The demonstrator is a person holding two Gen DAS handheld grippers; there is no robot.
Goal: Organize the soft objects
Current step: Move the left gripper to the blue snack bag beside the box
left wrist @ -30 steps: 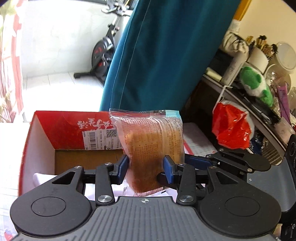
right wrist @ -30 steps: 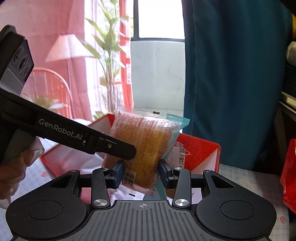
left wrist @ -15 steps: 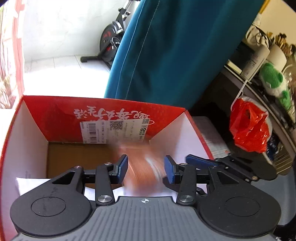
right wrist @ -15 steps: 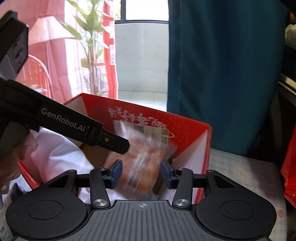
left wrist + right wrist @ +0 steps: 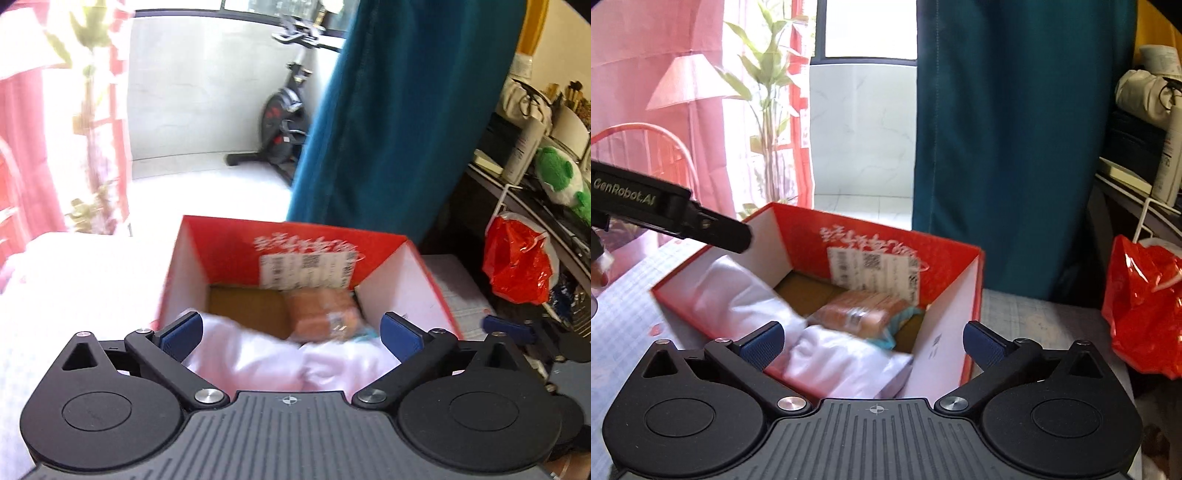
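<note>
Since the earlier frames the clear plastic packet of orange-brown bread (image 5: 325,314) had left both my claws and dropped into the open red cardboard box (image 5: 229,254); a second before, each claw had pinched it upright above the box, and the jaws of both had just been opening. I saw my left claw (image 5: 291,332) spread wide with nothing between its blue pads (image 5: 183,330); my right claw (image 5: 873,341) stood spread the same way, likewise empty; both hung above the near edge of the box, tilted down toward it. The bread packet lay on its side on the brown cardboard floor (image 5: 243,306) of the box, toward the far right corner, just below the white printed label (image 5: 873,267) on the red far wall; its near end rested against, perhaps on, the white folded soft bundle (image 5: 846,356) that filled the near part of the box; motion blur kept me from telling more of that contact. In the right wrist view the black body of the left claw's tool reached in from the left over the box's left wall. The box sat on a pale checked tabletop (image 5: 1027,314); a crumpled red plastic bag (image 5: 1145,306) lay well to its right; a teal curtain (image 5: 1004,129) hung behind.
</note>
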